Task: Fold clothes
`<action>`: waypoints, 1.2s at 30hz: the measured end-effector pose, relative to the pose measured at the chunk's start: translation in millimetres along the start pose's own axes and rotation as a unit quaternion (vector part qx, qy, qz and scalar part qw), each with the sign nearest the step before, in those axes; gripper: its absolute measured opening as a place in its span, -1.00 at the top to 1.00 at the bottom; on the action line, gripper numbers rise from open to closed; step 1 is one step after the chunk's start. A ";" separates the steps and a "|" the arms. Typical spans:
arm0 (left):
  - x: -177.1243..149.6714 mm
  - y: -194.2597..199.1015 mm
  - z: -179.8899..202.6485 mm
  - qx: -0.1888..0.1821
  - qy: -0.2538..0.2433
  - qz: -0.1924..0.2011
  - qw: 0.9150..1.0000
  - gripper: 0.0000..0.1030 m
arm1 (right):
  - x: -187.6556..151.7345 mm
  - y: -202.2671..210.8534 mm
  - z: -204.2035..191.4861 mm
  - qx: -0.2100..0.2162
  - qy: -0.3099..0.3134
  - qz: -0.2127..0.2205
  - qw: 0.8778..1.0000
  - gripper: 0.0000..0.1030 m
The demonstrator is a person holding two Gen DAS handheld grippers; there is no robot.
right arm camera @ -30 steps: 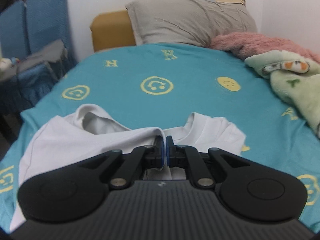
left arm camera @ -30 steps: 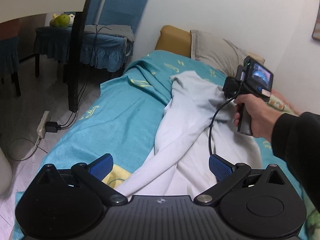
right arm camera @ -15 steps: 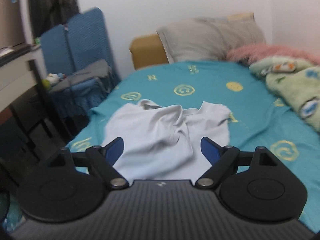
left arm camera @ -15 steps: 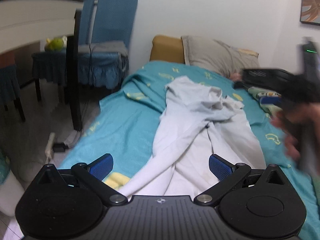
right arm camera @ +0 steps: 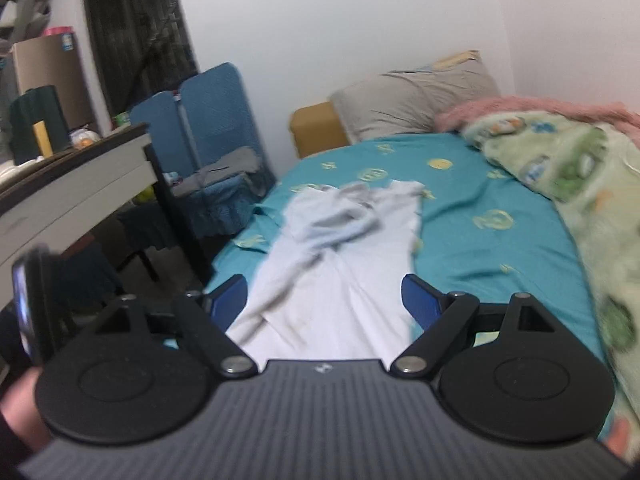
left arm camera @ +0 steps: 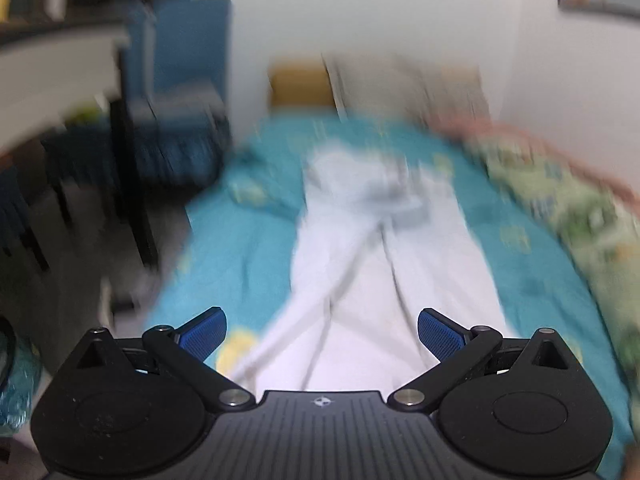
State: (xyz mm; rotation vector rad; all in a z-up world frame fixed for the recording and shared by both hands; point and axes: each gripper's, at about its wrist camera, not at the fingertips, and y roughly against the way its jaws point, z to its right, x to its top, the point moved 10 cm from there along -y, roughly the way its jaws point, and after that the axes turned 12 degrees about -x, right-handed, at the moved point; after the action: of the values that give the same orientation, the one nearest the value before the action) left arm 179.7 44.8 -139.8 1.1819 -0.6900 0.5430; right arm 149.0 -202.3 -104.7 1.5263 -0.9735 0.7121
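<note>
Garment [right arm camera: 344, 264] lies rumpled on bed [right arm camera: 500, 256]; left gripper [left arm camera: 322, 334] and right gripper [right arm camera: 324, 300] spread.

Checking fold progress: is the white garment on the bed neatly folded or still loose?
Loose: the white garment lies stretched along the teal bedsheet, its far end bunched and wrinkled. Both claws are open, holding nothing.

Seeing teal bedsheet [right arm camera: 492, 264] with yellow smiley prints stretching ahead of me. Grey pillow [right arm camera: 412, 106] leaning at wall, mustard cushion [right arm camera: 316, 128] just beside it. Green patterned blanket [right arm camera: 580, 184] bunching along my right, pink fleece [right arm camera: 536, 106] lying behind it. Blue chairs [right arm camera: 208, 120] standing left of bed, near white desk [right arm camera: 76, 184]. Cardboard box [right arm camera: 48, 60] sitting beyond desk.
</note>
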 end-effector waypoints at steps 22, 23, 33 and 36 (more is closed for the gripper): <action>-85.5 40.4 -160.5 -0.302 0.130 -0.113 0.938 -0.68 | -51.0 -43.4 12.3 -0.028 -0.044 -0.121 0.991 -0.66; -93.4 39.9 -158.3 -0.307 0.121 -0.121 0.936 -0.68 | -52.9 -43.9 10.2 -0.026 -0.040 -0.126 0.991 -0.66; -127.4 24.0 -143.7 -0.286 0.027 -0.203 0.936 -0.02 | -53.6 -40.4 5.5 -0.039 0.000 -0.118 0.992 -0.66; -125.2 24.4 -135.8 -0.245 -0.046 -0.226 0.942 0.81 | -53.1 -40.6 6.9 -0.038 -0.005 -0.120 0.992 -0.66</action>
State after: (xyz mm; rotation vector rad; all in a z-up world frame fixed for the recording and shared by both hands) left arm 104.5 178.2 -245.9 0.8543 -0.5635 -0.0754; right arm 158.9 -197.7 -171.0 1.5477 -0.7980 0.4923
